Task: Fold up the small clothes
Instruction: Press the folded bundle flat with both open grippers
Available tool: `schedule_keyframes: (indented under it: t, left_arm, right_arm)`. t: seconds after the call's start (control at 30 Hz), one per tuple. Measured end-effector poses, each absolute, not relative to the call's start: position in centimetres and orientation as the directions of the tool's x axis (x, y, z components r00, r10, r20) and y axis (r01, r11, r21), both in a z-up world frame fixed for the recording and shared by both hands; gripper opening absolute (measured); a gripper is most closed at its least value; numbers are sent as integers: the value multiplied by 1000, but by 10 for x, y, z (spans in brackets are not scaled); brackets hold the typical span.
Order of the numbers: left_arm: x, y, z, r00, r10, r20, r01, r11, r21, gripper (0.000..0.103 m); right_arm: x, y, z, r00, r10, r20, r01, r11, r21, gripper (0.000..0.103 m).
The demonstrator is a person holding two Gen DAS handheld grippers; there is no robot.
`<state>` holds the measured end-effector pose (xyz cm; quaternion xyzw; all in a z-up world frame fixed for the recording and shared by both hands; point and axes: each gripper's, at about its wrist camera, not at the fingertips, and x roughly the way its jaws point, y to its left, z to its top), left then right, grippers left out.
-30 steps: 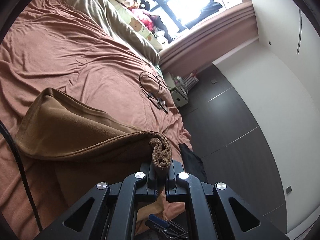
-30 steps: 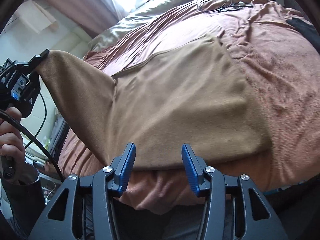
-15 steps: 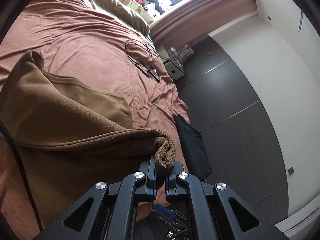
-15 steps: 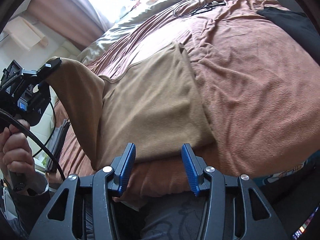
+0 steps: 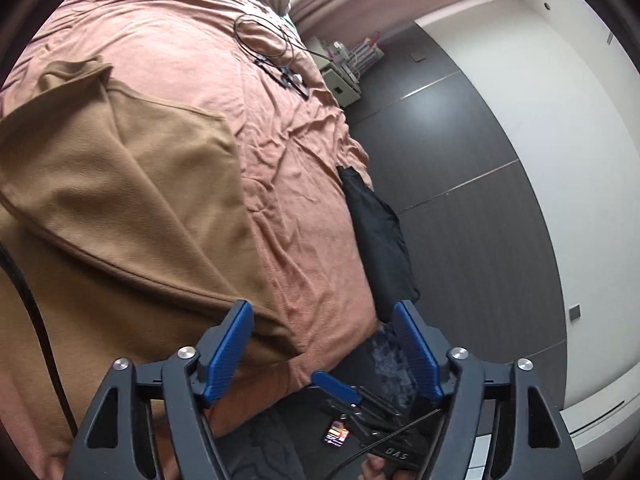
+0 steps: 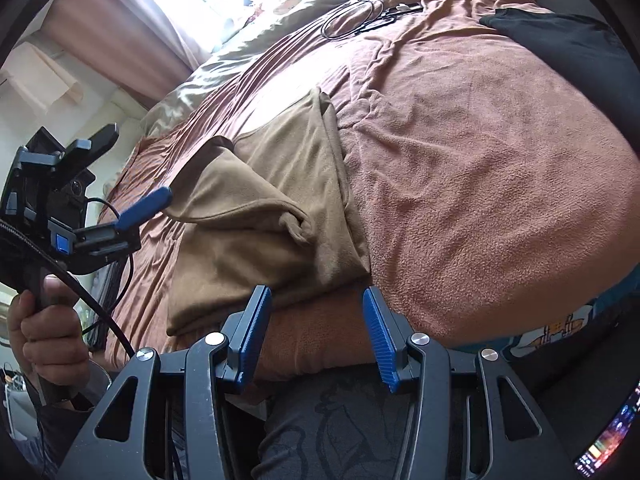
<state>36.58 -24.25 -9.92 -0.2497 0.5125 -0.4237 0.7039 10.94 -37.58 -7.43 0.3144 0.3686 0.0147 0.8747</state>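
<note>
Above bed edge (image 5: 320,240), left gripper (image 5: 324,344) angled down, jaws just opened, empty.

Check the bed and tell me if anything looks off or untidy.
The tan garment is folded unevenly: its dropped corner lies bunched in a knot-like twist, and the edges do not line up. A black garment hangs over the bed's edge, and a looped black cable lies loose on the bedspread.
</note>
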Motion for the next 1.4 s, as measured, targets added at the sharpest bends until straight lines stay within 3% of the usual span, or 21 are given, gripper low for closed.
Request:
schedule_keyframes:
  t: [0.7,0.77,1.0,1.3,1.4]
  left_arm:
    - [340,-113,-163,268,-642,-718,159,765,-624,73]
    - [337,-110,-173,255,-631,-733,140,774,-617,71]
    - [334,-105,-198,243,-615,-750,81,784,-616,48]
    - [337,-108,-203,235,-612,-755,79,786,-613,46]
    - [337,-108,-204,240,-594,-768,77,800,-595,31]
  right_arm:
    - [171,-363,-65,694,223,-685,122,901,417,43]
    - [180,-360,-65,682,201,-704,114,921,373,43]
    - [216,-336,-56,618,96,-780,35,988,150,40]
    - [258,-292,-53,542,5,-841,-141,986,-85,38]
    - [270,-294,-53,520,7,-854,-143,987,-79,22]
